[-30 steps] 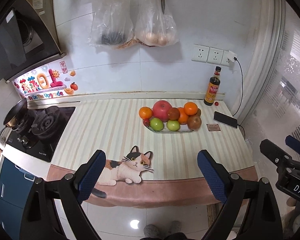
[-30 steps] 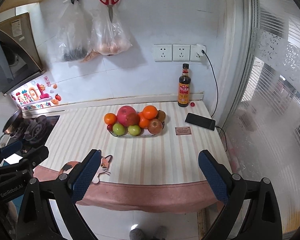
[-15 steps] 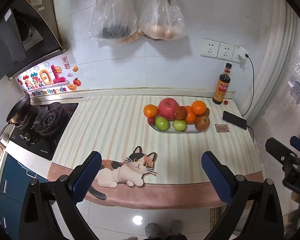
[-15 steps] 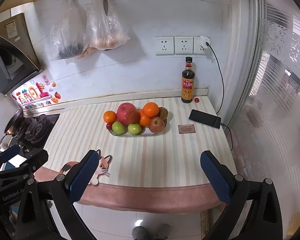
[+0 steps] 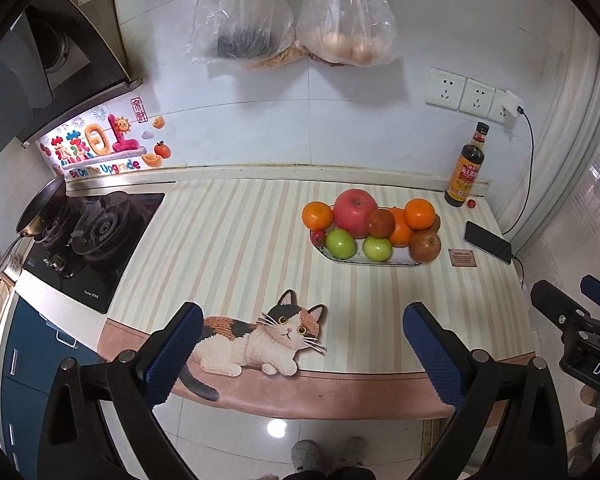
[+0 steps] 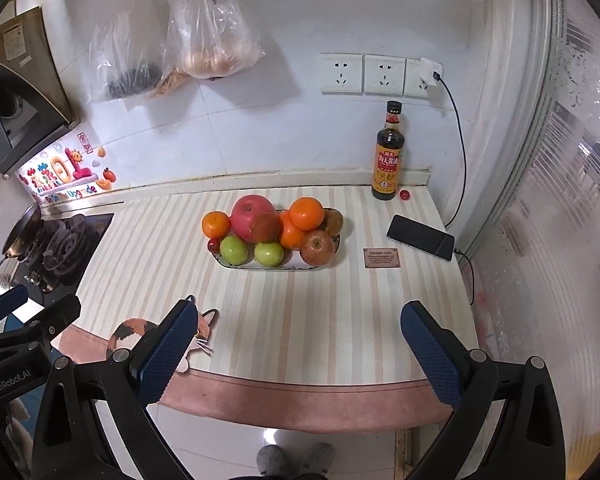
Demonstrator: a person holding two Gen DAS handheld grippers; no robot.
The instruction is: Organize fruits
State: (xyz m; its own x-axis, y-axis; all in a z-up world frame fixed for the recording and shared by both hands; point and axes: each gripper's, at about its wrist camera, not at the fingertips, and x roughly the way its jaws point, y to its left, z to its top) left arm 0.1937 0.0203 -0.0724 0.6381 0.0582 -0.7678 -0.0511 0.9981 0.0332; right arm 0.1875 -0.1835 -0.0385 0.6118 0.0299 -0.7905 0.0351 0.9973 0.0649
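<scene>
A shallow white dish on the striped counter holds a pile of fruit: a big red apple, oranges, two green apples and a red-brown apple. A small red fruit lies beside the sauce bottle. My left gripper is open and empty over the counter's front edge. My right gripper is open and empty, also at the front edge, well short of the dish.
A dark sauce bottle stands at the back right. A phone on a cable and a small brown card lie right of the dish. A gas stove with a pan is at left. Bags hang on the wall.
Both grippers have moved forward and tilted down toward the counter; the fruit dish sits closer and larger in both views. Both stay open.
</scene>
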